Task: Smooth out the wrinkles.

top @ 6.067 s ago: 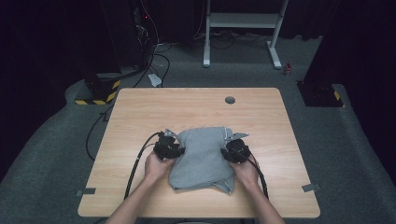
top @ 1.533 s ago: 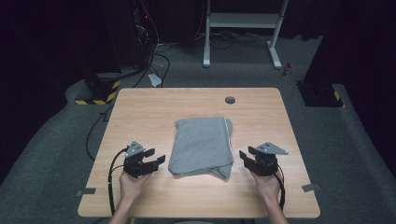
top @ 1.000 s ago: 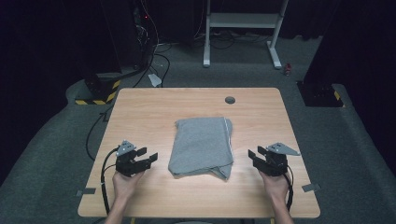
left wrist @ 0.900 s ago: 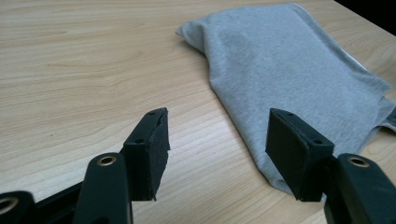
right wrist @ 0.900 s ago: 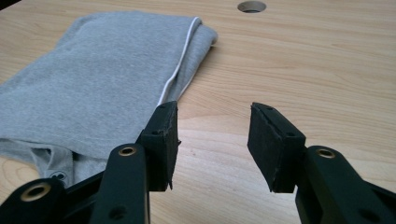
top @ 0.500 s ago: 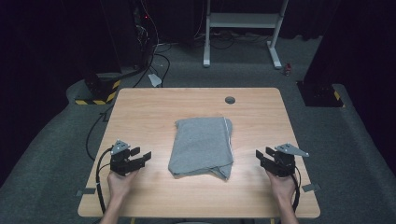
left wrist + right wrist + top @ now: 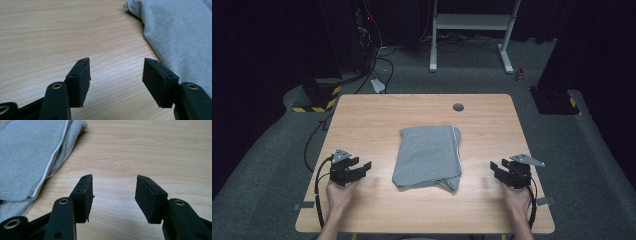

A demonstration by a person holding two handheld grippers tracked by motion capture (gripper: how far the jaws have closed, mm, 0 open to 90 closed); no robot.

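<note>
A folded grey cloth (image 7: pixel 428 157) lies flat in the middle of the wooden table (image 7: pixel 377 115). My left gripper (image 7: pixel 363 167) hovers low over the table left of the cloth, open, with bare wood between its jaws (image 7: pixel 116 72); the cloth (image 7: pixel 180 32) lies off to its right. My right gripper (image 7: pixel 495 168) is right of the cloth near the table's edge. Its jaws have just been opening and stand open over bare wood (image 7: pixel 113 195), with the cloth (image 7: pixel 27 152) off to its left. Neither gripper touches the cloth.
A round cable hole (image 7: pixel 458 107) sits in the table's far side. On the dark floor beyond are loose cables (image 7: pixel 377 60), a black-and-yellow striped block (image 7: pixel 314 102) and a white stand's legs (image 7: pixel 472 30).
Both hands have drawn apart from the cloth, outward and toward the table's near edge. Several seconds ago both grippers were at the cloth's sides.
</note>
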